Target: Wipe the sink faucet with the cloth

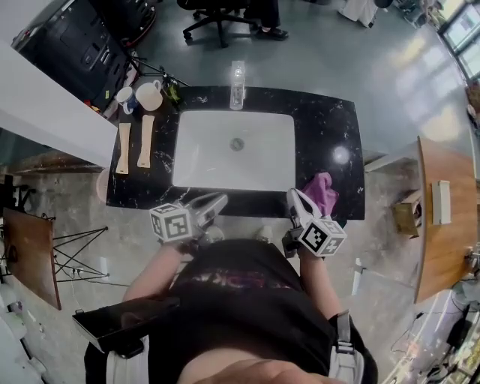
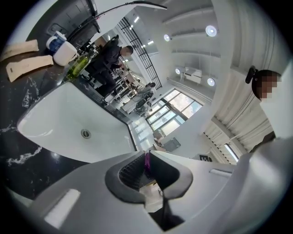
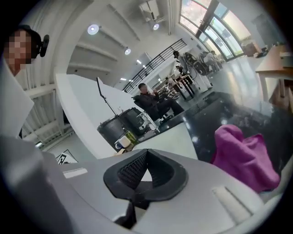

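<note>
The chrome faucet (image 1: 237,84) stands at the far rim of the white sink (image 1: 195,161), which is set in a black marble counter. A magenta cloth (image 1: 321,192) lies crumpled on the counter right of the basin, near the front edge. In the right gripper view the cloth (image 3: 245,157) rests just right of the jaws. My right gripper (image 1: 294,196) hovers beside the cloth at the counter's front edge, shut and holding nothing. My left gripper (image 1: 217,200) is over the front rim of the sink, shut and holding nothing. A thin magenta sliver shows past its tips (image 2: 146,155).
Two beige wooden pieces (image 1: 135,144) lie on the counter left of the sink. Behind them stand two mugs (image 1: 148,95) and a green bottle (image 1: 172,91). A wooden table (image 1: 442,217) is at the right and an office chair (image 1: 217,15) beyond the counter.
</note>
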Demonstrator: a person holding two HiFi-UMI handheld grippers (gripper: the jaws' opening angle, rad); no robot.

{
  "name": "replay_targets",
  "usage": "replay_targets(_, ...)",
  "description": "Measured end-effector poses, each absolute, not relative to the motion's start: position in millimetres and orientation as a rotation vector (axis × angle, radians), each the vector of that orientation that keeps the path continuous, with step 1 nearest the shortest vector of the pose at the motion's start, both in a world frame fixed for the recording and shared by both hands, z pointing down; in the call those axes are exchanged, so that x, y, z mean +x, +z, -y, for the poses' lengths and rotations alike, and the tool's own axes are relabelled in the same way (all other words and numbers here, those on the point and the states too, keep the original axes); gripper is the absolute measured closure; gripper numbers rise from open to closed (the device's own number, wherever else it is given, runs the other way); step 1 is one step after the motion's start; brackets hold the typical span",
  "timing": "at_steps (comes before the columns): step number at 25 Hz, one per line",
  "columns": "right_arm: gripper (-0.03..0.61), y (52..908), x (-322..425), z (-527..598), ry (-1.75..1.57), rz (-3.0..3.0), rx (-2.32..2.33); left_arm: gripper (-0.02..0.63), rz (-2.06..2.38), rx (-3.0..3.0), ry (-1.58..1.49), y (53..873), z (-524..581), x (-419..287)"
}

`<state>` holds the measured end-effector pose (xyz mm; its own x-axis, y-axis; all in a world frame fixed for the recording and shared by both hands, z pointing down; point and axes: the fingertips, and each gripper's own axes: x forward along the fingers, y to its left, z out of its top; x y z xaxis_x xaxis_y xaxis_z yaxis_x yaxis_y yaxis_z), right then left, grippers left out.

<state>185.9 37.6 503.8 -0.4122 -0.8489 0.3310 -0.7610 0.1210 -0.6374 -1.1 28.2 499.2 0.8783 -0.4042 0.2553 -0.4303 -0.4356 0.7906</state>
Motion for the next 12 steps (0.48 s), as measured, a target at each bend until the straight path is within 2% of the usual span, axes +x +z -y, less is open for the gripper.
replay_targets(5, 0.568, 512.8, 130.9, -48.1, -1.226, -2.424, -1.549, 0.584, 0.584, 2.075, 0.013, 498.2, -25.4, -12.9)
replay_targets(12, 0.568, 504.3, 112.7, -45.1, -1.184, -2.499, -1.517, 0.584, 0.584, 2.084, -0.014, 493.3, -27.0, -22.6)
